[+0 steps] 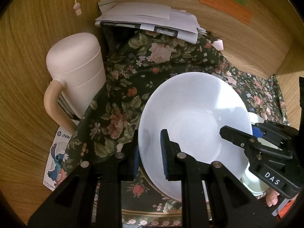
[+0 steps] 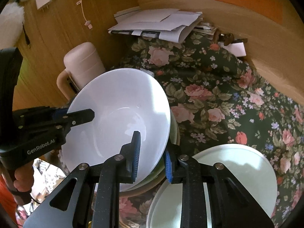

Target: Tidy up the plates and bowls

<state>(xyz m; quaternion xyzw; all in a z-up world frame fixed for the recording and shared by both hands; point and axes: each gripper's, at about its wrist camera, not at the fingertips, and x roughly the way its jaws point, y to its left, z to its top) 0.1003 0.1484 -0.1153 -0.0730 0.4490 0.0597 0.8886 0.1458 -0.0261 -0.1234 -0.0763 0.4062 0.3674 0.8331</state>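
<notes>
A white bowl (image 1: 193, 114) is held tilted over the floral cloth by both grippers at opposite rims. My left gripper (image 1: 150, 155) is shut on its near rim, one blue pad inside and one outside. In the right wrist view my right gripper (image 2: 152, 157) is shut on the bowl (image 2: 117, 117) at its right rim, above a stack of pale dishes (image 2: 173, 131). The other gripper shows in each view: the right one (image 1: 237, 134) at the bowl's right side, the left one (image 2: 79, 115) at its left. A pale green plate (image 2: 237, 171) lies at the lower right.
A pink lidded mug (image 1: 76, 76) stands at the left against the wooden wall. A pile of papers (image 1: 148, 19) lies at the back. Wooden walls (image 1: 28, 57) with sticky notes (image 1: 226, 5) close in the corner. A charger cable (image 2: 83, 5) hangs at the left.
</notes>
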